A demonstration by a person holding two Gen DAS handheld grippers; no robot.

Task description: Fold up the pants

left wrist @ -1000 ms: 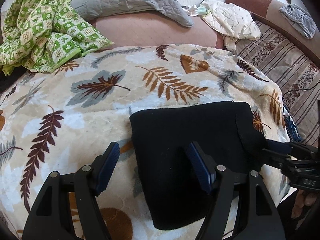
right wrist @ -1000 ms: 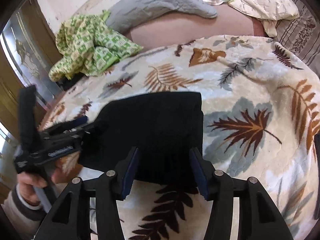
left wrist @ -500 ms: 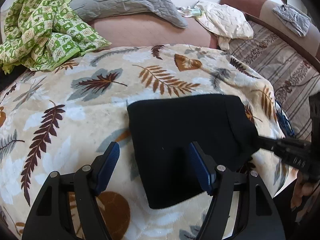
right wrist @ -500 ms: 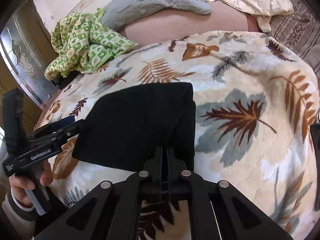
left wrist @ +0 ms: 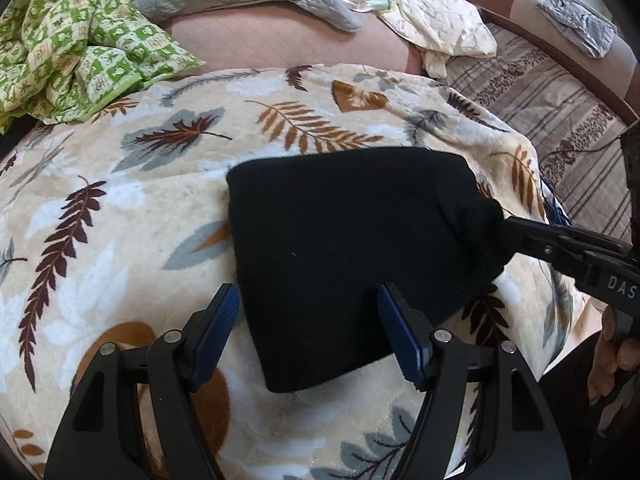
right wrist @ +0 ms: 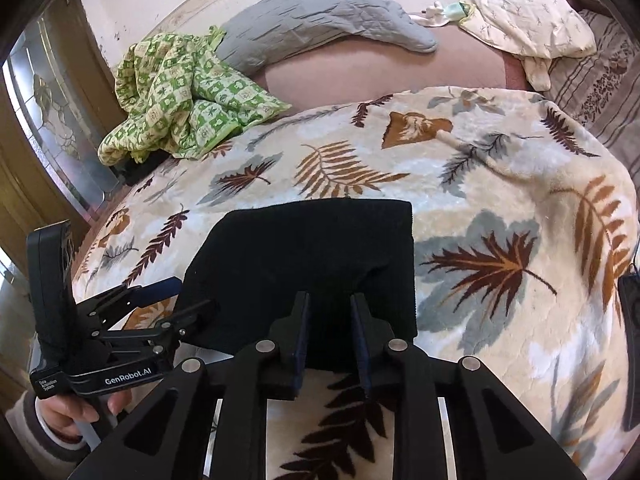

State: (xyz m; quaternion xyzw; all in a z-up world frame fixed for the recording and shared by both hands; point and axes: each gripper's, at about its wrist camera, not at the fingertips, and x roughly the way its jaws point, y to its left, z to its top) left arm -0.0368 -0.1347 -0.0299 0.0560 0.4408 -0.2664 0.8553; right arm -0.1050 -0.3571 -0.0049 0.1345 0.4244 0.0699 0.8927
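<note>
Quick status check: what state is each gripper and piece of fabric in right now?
black pants: folded, lying on leaf blanket
left gripper: open, straddling the pants' edge
right gripper: shut on the pants' edge
green checked cloth: crumpled heap

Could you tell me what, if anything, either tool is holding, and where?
The right tool pinches the black pants at the edge nearest it; the open left tool holds nothing.

left wrist: close, forward | right wrist: close, forward | shared: pants (left wrist: 352, 248)
</note>
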